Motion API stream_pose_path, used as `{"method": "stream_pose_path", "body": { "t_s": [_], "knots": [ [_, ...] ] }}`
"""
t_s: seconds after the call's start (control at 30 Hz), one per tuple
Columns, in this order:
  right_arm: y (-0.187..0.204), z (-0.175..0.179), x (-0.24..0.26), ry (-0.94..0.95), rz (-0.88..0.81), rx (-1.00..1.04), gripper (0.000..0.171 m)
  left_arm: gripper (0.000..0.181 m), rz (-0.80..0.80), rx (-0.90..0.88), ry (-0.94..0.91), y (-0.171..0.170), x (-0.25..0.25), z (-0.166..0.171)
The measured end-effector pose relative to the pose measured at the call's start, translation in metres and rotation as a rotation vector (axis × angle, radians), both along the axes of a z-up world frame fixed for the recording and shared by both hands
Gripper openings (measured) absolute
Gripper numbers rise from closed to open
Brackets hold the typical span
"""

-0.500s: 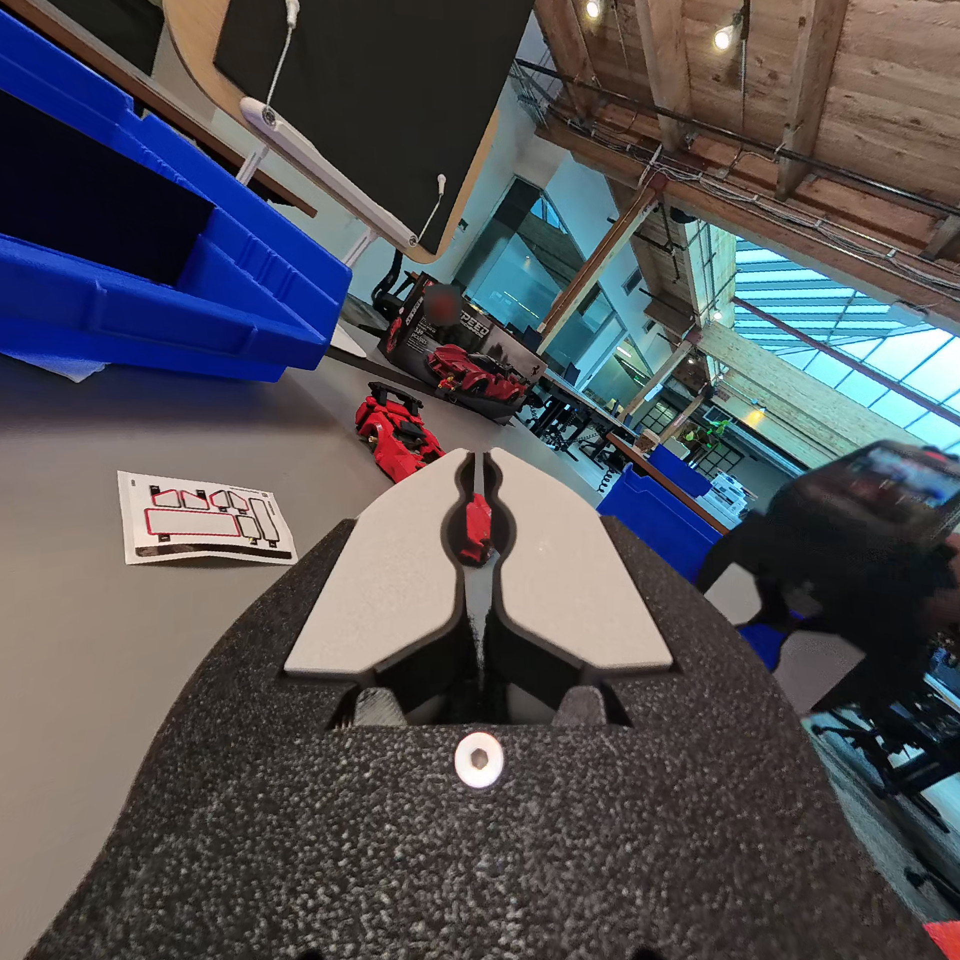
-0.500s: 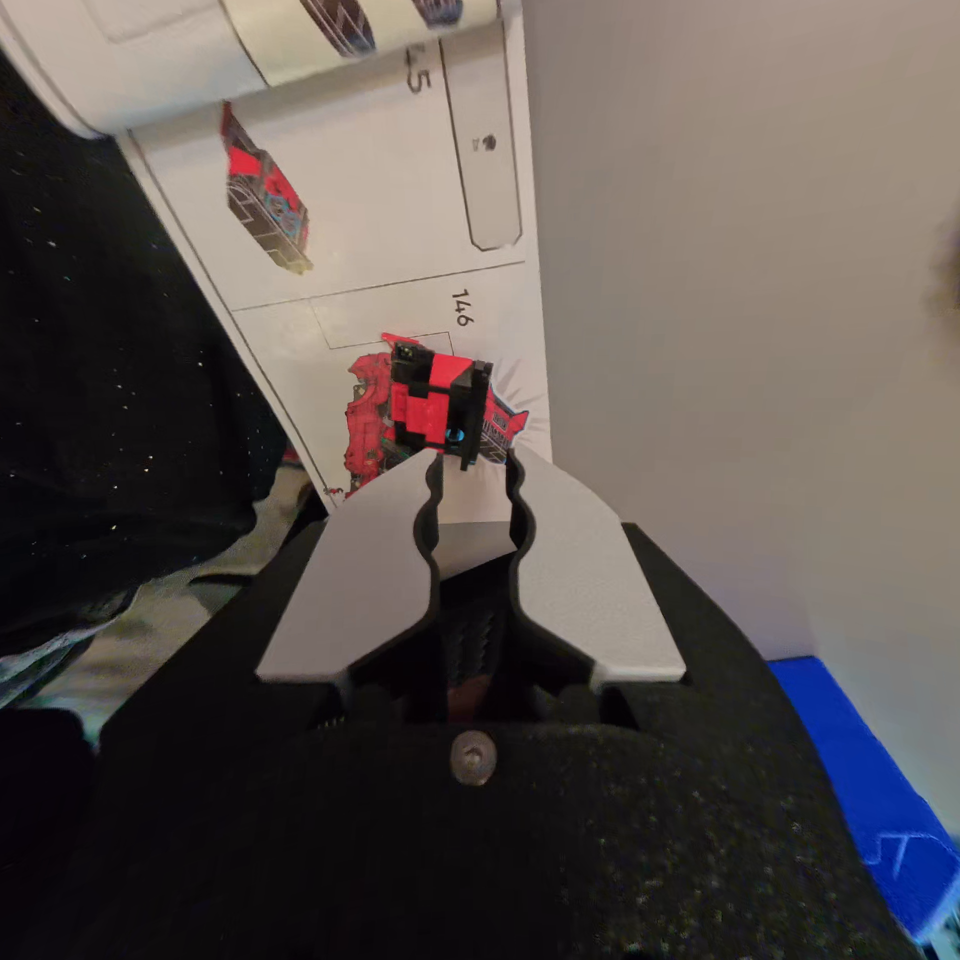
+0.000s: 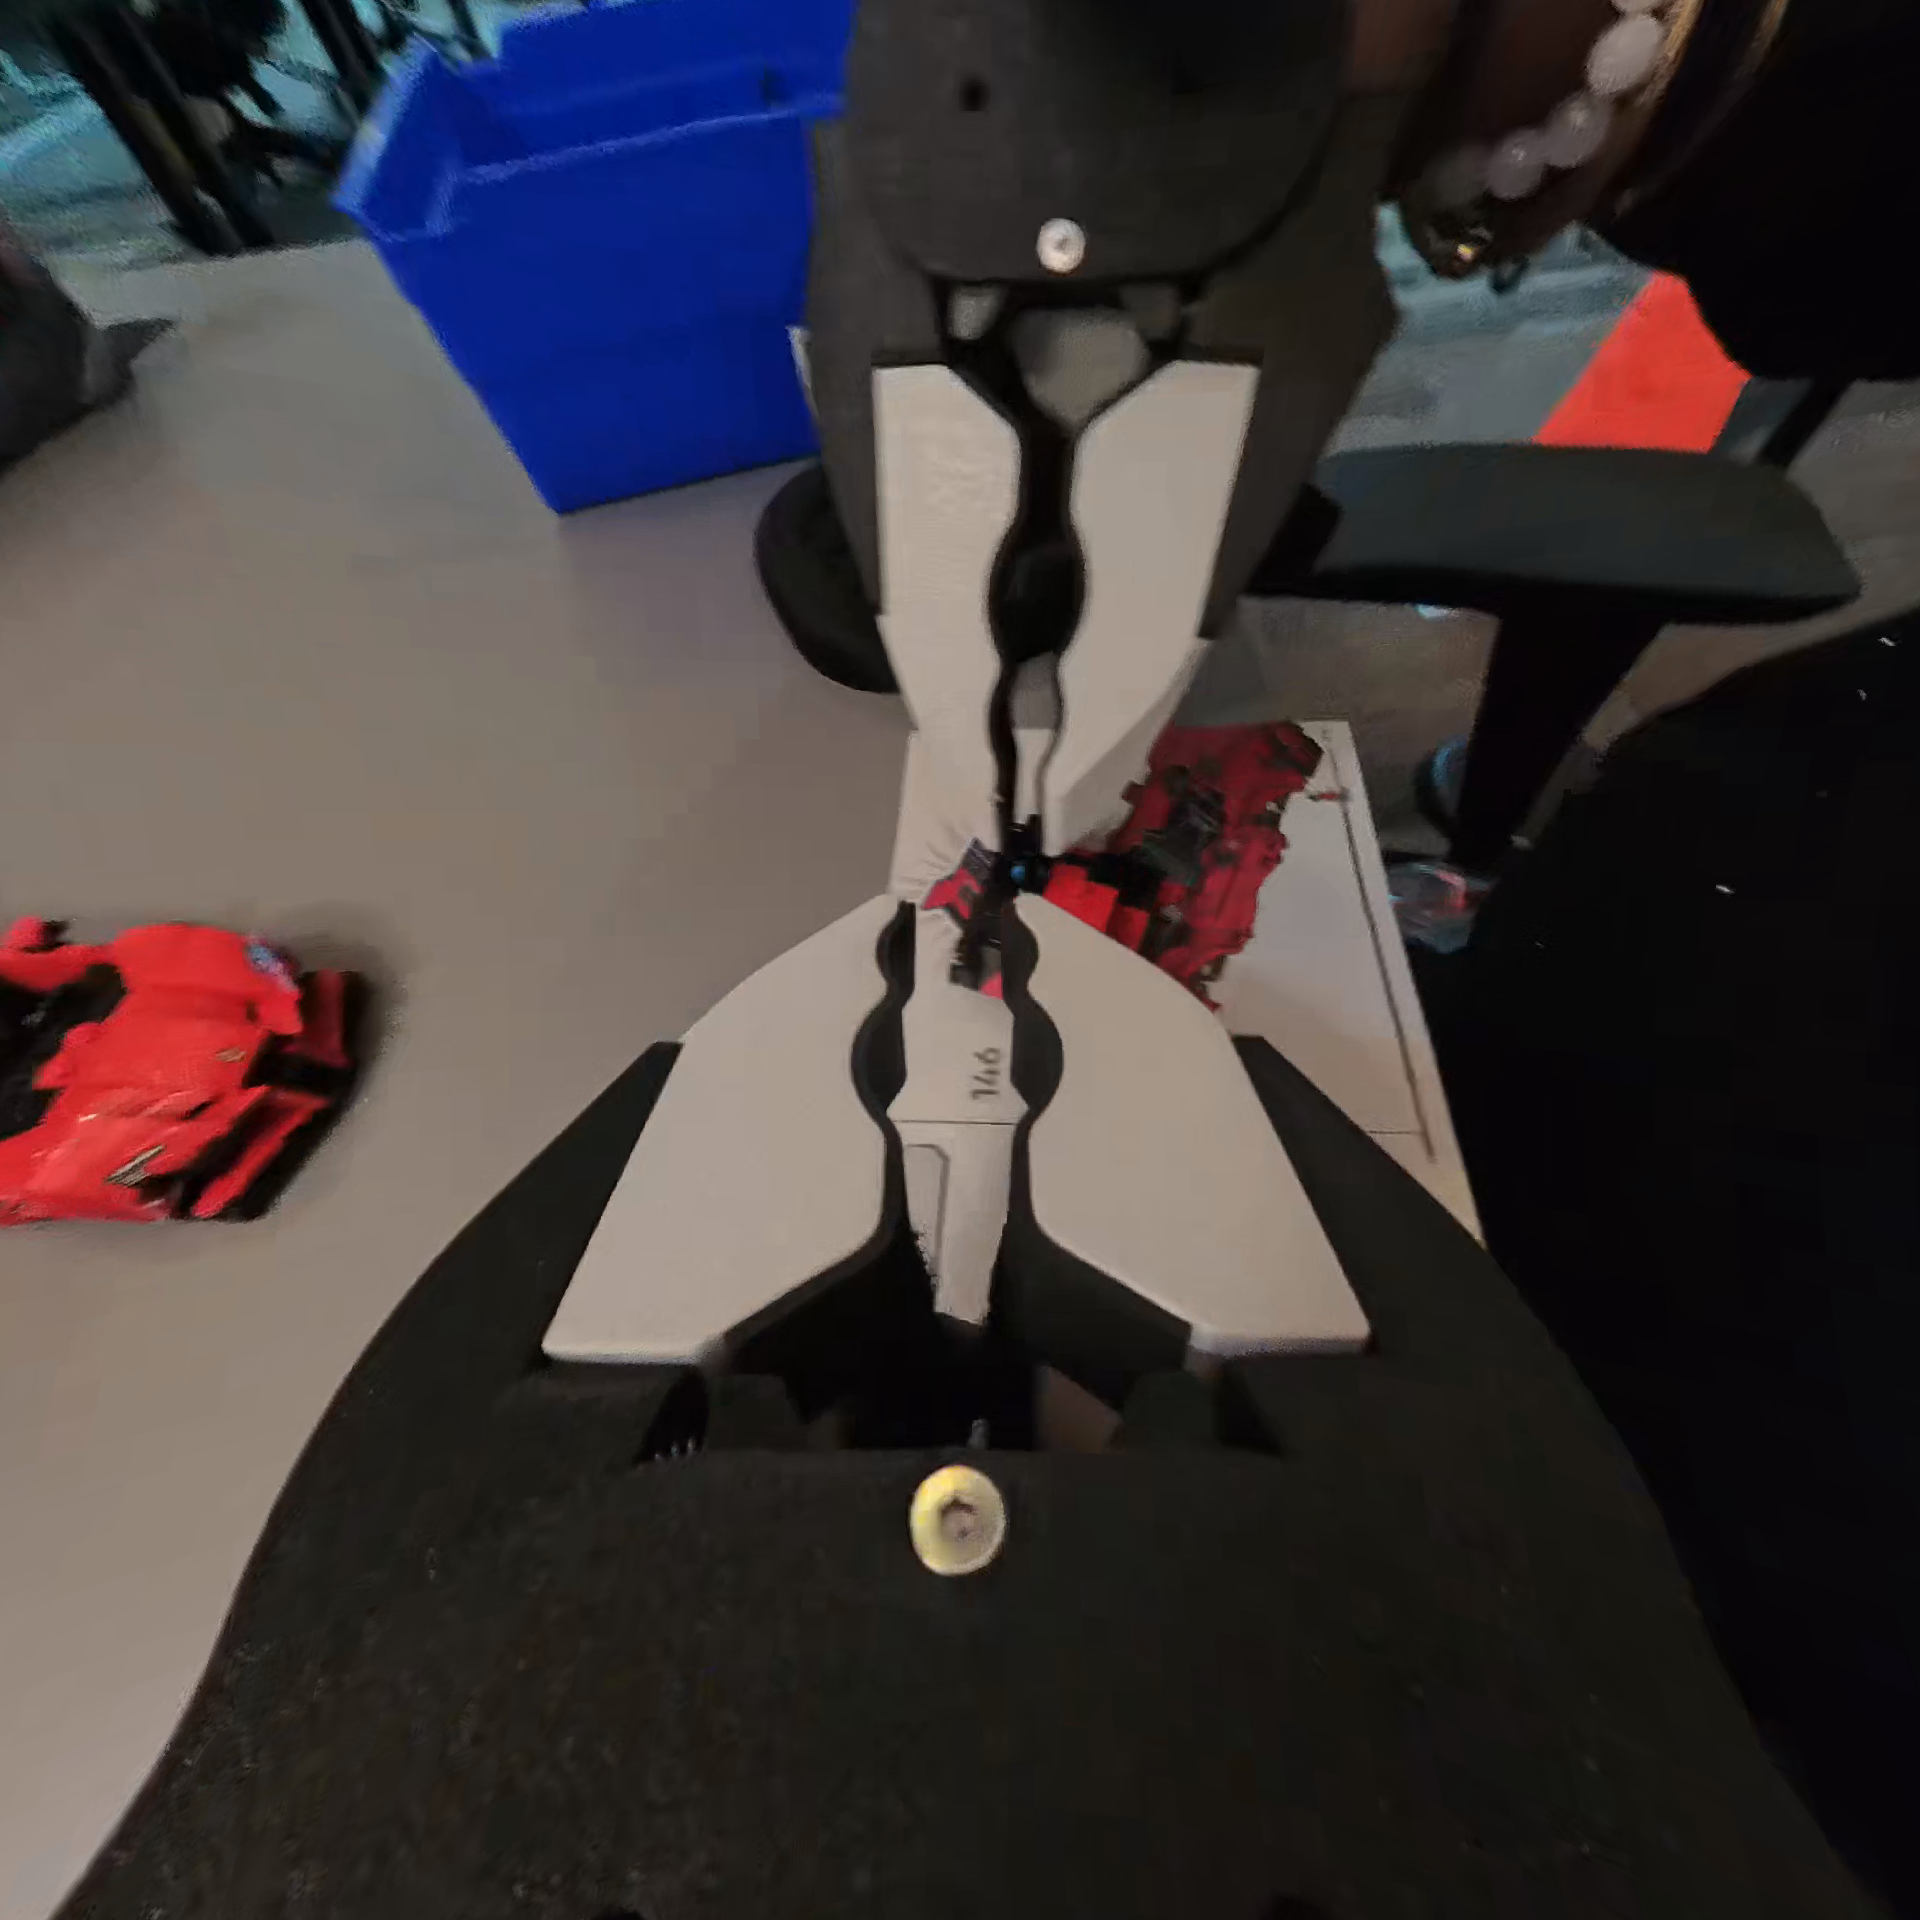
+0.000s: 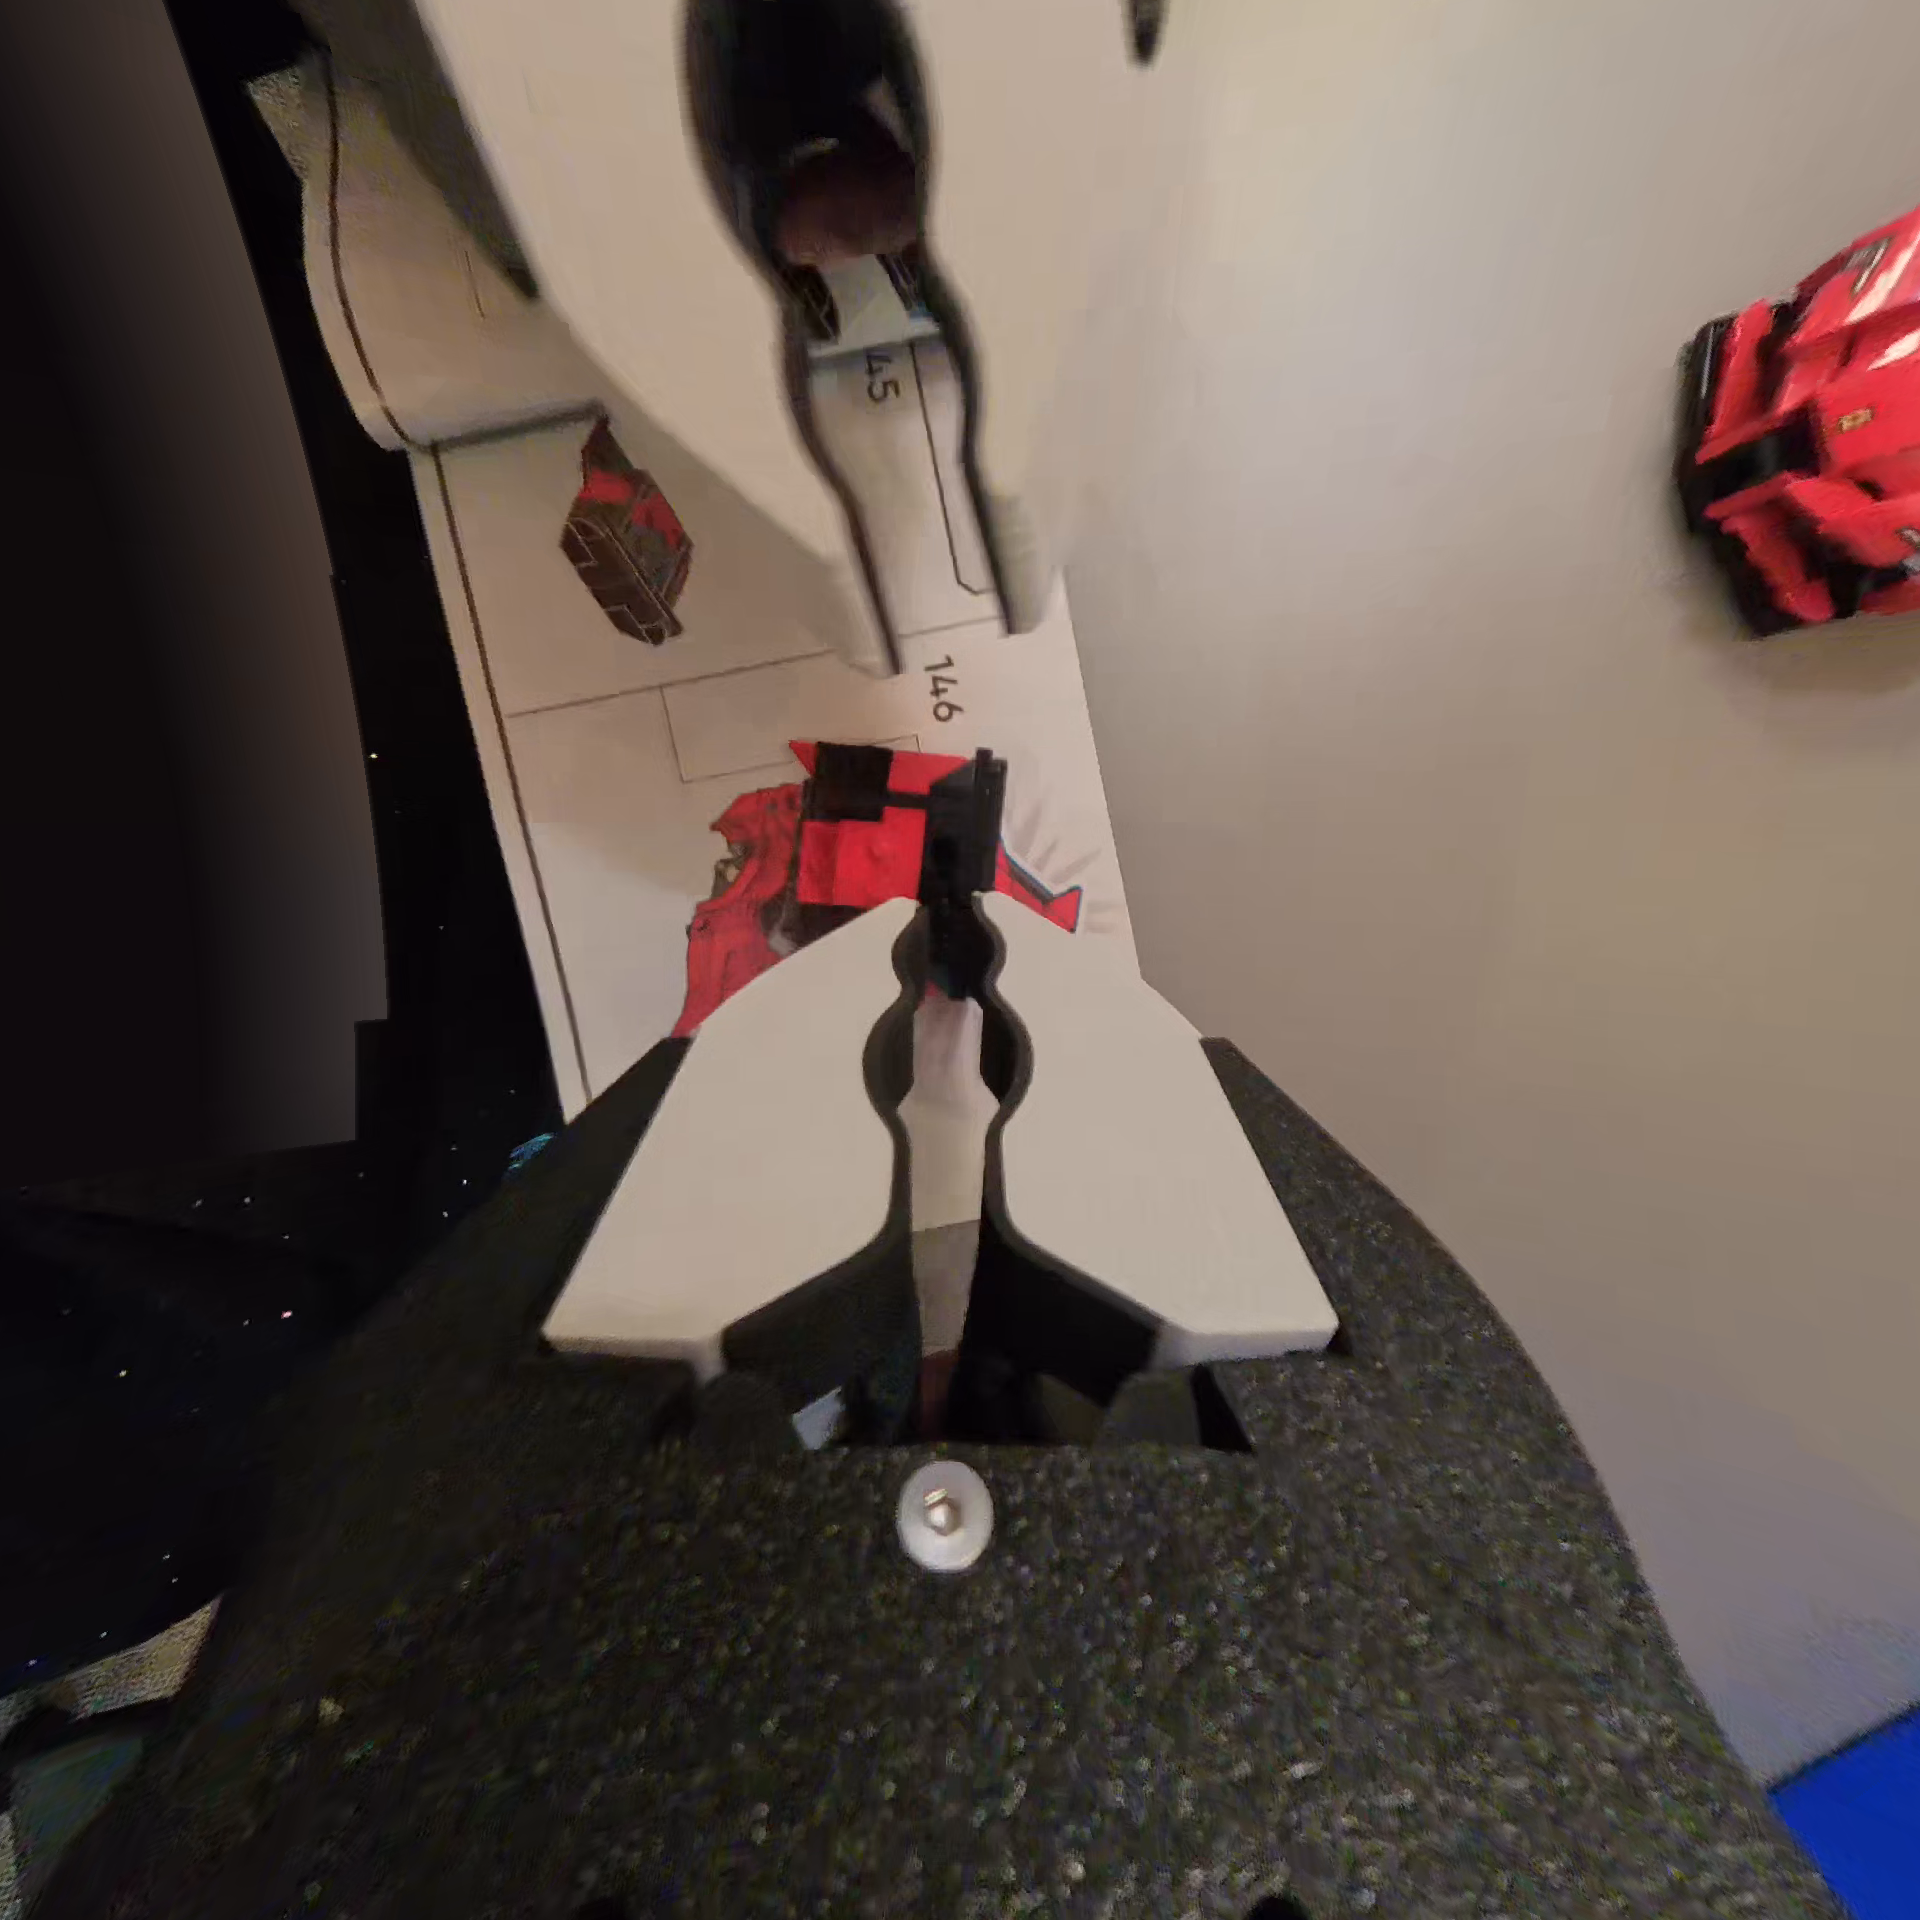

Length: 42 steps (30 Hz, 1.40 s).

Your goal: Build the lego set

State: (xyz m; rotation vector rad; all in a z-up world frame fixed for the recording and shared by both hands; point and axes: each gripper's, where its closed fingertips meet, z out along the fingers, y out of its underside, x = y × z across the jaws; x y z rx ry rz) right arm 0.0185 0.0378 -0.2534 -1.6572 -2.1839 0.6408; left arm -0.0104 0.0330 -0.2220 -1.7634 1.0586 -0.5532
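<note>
- Progress: late in the build, by my read. Red car body (image 3: pixel 156 1070) sits largely assembled on the grey table (image 3: pixel 468 675), towards its left edge in the left wrist view, well apart from both tools. Small sub-assembly not yet fitted to it.
- Right gripper (image 4: pixel 951 935): clenched on a red-and-black sub-assembly (image 4: pixel 894 831), pinched by its black end at the fingertips, held above the open instruction booklet (image 4: pixel 623 748).
- Left gripper (image 3: pixel 961 930): jaws parted a narrow gap, tips facing the right gripper's and close to the sub-assembly; blur hides whether they touch it. Looks empty.
- Blue bin (image 3: pixel 613 291) stands at the table's far edge.
- Left to do: mate sub-assembly to car.
</note>
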Motion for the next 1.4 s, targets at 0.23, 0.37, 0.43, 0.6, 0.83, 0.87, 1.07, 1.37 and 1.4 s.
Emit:
{"method": "stream_pose_path", "body": {
  "t_s": [0.23,0.37,0.43,0.6,0.83,0.87,1.07,1.37,1.4],
  "knots": [
    [-0.003,0.000,-0.006,0.086,0.015,-0.044,0.005,0.009,-0.036,-0.066,0.089,-0.005,0.014,-0.020],
    [-0.001,0.000,-0.006,0.081,0.016,-0.043,0.006,0.006,-0.036,-0.067,0.109,-0.003,0.015,-0.023],
    [-0.001,0.000,-0.006,0.084,0.020,-0.043,0.005,0.005,-0.042,-0.067,0.126,-0.004,0.017,-0.026],
    [-0.002,0.000,-0.007,0.073,0.032,-0.026,0.004,0.003,-0.044,-0.074,0.176,-0.003,0.019,-0.034],
    [-0.001,-0.001,-0.008,-0.011,0.056,0.020,0.003,0.000,-0.052,-0.073,0.173,-0.004,0.021,-0.034],
    [-0.001,-0.001,-0.008,-0.029,0.053,0.018,0.003,0.000,-0.054,-0.073,0.172,-0.004,0.021,-0.034],
    [-0.001,-0.002,-0.007,-0.129,0.018,0.011,0.002,0.000,-0.058,-0.068,0.171,-0.005,0.022,-0.035],
    [-0.001,-0.004,-0.005,-0.248,-0.004,0.012,0.002,0.000,-0.068,-0.069,0.168,-0.006,0.023,-0.035],
    [-0.001,-0.004,-0.005,-0.254,-0.005,0.009,0.002,0.000,-0.068,-0.069,0.168,-0.006,0.023,-0.035]
  ]
}}
